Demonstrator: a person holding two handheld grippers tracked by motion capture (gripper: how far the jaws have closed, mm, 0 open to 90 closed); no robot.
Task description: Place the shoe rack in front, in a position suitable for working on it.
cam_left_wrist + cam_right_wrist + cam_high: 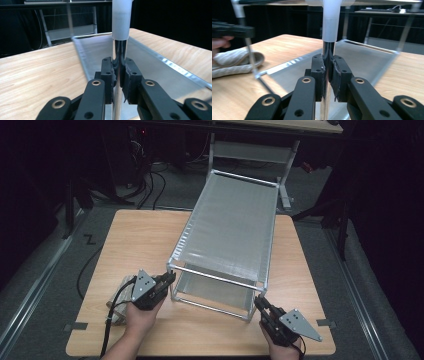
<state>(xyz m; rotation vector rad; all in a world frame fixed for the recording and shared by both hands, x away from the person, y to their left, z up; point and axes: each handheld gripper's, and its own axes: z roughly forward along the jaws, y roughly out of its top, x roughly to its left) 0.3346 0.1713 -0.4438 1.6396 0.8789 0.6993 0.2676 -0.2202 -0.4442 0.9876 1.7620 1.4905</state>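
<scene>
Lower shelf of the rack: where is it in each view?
High view: lower shelf at lower centre, between left gripper and right gripper.
Left gripper view: lower shelf centre to right, behind the clamped left leg.
Right gripper view: lower shelf centre right, behind the clamped right leg.
Shared landmark: wooden table.

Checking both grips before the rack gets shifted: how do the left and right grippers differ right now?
The left gripper clamps the rack's near-left post; the right gripper clamps its near-right post. A folded cloth lies beside the left gripper, none beside the right. Both are shut on upright posts.
</scene>
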